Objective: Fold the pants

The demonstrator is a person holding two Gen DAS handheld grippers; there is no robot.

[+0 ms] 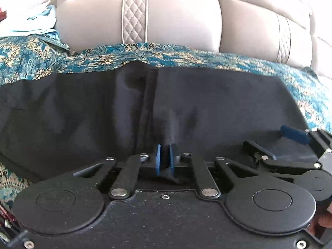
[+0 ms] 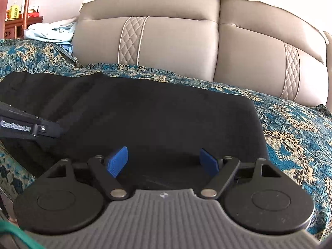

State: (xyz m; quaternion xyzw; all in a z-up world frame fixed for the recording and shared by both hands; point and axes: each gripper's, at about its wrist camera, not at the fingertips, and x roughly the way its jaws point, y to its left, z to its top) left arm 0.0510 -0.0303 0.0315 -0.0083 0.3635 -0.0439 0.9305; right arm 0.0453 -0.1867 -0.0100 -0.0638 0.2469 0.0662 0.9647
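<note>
Left tongs (image 1: pixel 165 162) pinching dark pants (image 1: pixel 207 108), right tongs (image 2: pixel 164 161) spread (over cloth)

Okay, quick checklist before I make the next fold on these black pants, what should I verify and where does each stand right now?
1. Left gripper pinching fabric: ok, its blue pads are nearly together on a ridge of the black pants.
2. Right gripper holding fabric: not ok, its jaws stand wide apart over the pants with nothing between them.
3. Pants lying flat: not ok, creases run up from the left gripper's pinch.
4. Right edge of the pants visible: ok, it shows against the teal patterned cover.
5. Grippers apart from each other: ok, they sit side by side without touching.
6. How many layers the left grip holds: cannot tell.
</note>
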